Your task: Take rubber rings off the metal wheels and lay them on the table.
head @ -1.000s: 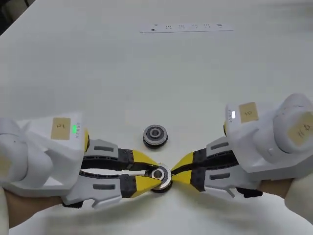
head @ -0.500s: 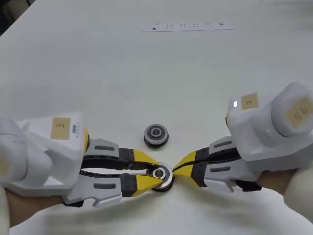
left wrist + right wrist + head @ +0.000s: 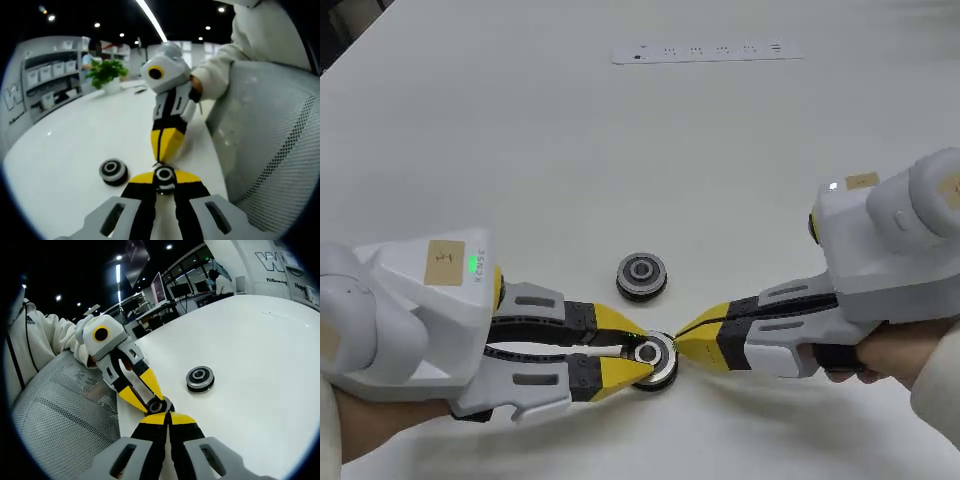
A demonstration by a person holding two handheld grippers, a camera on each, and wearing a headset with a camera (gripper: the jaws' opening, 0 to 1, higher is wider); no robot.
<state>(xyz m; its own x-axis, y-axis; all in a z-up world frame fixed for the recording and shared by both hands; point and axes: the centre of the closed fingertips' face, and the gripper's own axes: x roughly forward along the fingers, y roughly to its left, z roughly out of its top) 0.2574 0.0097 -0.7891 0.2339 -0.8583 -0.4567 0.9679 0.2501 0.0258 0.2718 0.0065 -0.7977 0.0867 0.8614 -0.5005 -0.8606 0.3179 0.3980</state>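
Metal wheel (image 3: 648,353) with a black rubber ring (image 3: 658,381) on its rim sits low at the near side of the white desk (image 3: 520,150), with its face turned up. The yellow fingers (image 3: 610,372) of the left gripper (image 3: 642,355) are clamped on this wheel from its two sides, and in the left gripper view it sits just between their tips. The right gripper (image 3: 682,343) meets the wheel from the other side. Its fingers are pressed together and their tips touch the rim. They seem to nip the edge of the ring, but this part is too small to be sure. A second wheel (image 3: 640,276), also with a black ring on it, lies flat on the desk just beyond the first one, apart from both grippers. Far at the back of the desk lies a white power strip (image 3: 705,50).
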